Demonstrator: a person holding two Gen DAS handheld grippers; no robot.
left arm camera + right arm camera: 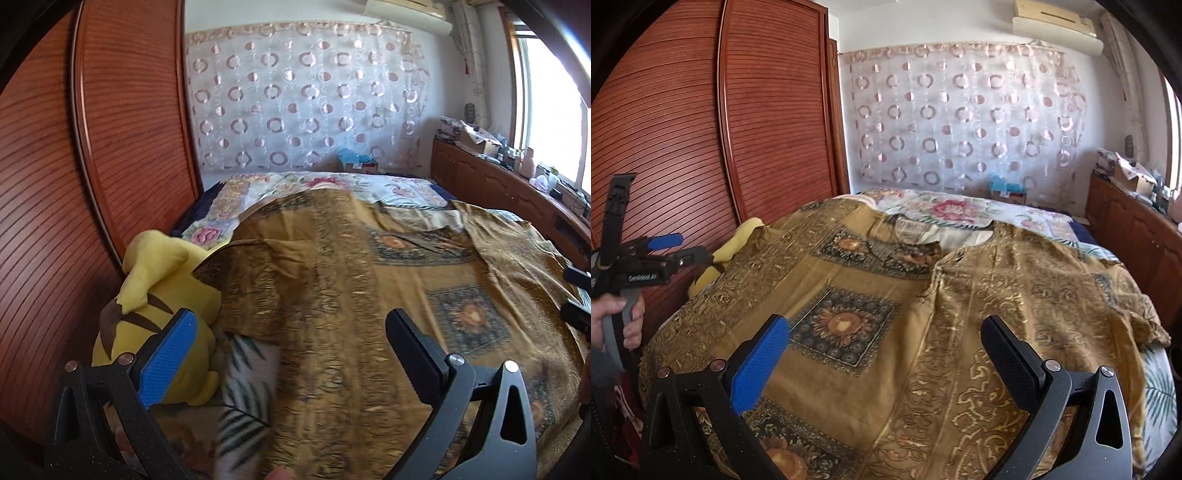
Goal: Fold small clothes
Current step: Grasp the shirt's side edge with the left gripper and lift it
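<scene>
A: Left to right, what's in view?

B: Far left, ribbed red-brown wardrobe doors (683,129). My left hand (617,321) grips the grey handle of my left gripper (674,249); white lettering on its black body is too small to read surely. Its jaws stand apart, one blue ribbed pad, one black, nothing between.

A: Beside it?

B: A yellow plush toy (162,288) with brown stripes, soft, partly under the garment's edge.

A: The garment?

B: A mustard-gold patterned shirt (886,314) spread flat on the bed, thin woven cloth, square sunflower medallions, scrollwork bands, neckline toward the far end. A floral quilt (953,210) lies beyond it, a palm-leaf print sheet (243,398) beneath.

A: Your right gripper?

B: My right gripper (886,354) hovers above the shirt's lower half, jaws wide apart, empty.

A: Far right?

B: A sheer curtain (960,118) with pink rings, an air conditioner (1056,26), cluttered wooden cabinets (1126,218).
</scene>
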